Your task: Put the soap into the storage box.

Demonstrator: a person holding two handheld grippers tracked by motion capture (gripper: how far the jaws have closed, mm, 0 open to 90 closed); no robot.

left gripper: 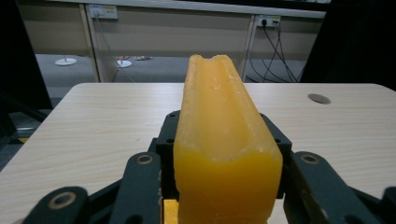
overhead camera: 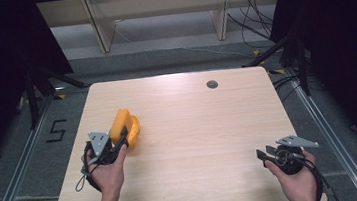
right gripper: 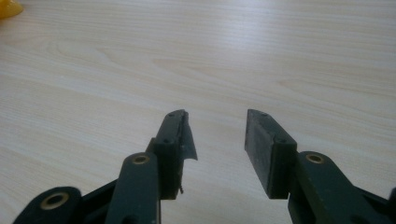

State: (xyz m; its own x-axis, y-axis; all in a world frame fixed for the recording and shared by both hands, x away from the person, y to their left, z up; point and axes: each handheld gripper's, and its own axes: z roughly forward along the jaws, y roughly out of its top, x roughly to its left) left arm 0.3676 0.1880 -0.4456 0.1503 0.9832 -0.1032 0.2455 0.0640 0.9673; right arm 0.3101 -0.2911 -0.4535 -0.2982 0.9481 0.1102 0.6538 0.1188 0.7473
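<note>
Left gripper [overhead camera: 121, 138]: jaws clamped on either side of a thick, yellow-orange, waxy-looking block with a grooved top [left gripper: 223, 140], which stands between them
Yellow block: at the left part of the pale wooden table [overhead camera: 194, 129], beside the left hand [overhead camera: 107, 169]; whether it rests on the table I cannot tell
Right gripper [right gripper: 217, 140]: jaws apart with a clear gap, holding nothing, low over bare wood near the table's right front corner
Right hand [overhead camera: 295, 181]: wrapped around the gripper body
Table detail: small round grey grommet [overhead camera: 212, 84] near the far edge
</note>
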